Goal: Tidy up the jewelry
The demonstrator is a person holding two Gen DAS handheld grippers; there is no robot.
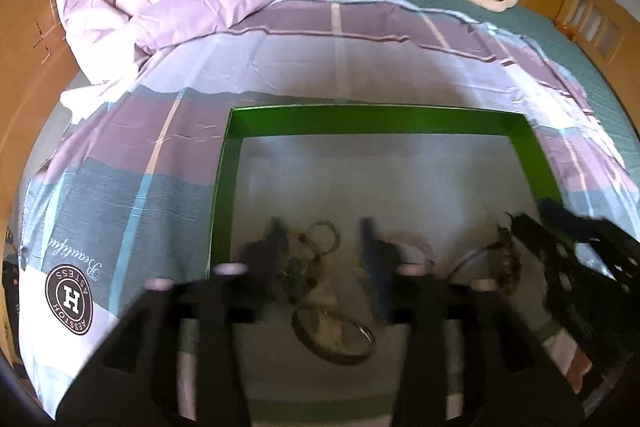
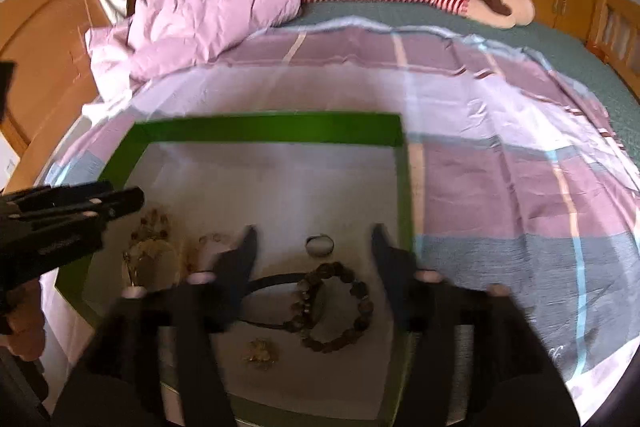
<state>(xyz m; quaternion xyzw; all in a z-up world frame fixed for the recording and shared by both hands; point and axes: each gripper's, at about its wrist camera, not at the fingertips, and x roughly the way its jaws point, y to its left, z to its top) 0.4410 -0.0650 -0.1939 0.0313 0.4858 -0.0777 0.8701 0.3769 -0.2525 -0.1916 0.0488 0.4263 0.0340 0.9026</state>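
Beaded bracelet (image 2: 334, 311) lies in the green tray (image 2: 276, 129) between the right gripper's (image 2: 314, 237) wide-spread fingers; left gripper (image 1: 324, 235), also wide, straddles blurred rings (image 1: 324, 237).

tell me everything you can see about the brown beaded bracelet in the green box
The brown beaded bracelet is a closed loop of round, dark brown beads that look like wood or seed, some larger than others. It lies flat on the pale floor of the green box, near its right wall, overlapping a thin dark bangle. It sits between the open fingers of the right gripper, which does not touch it.
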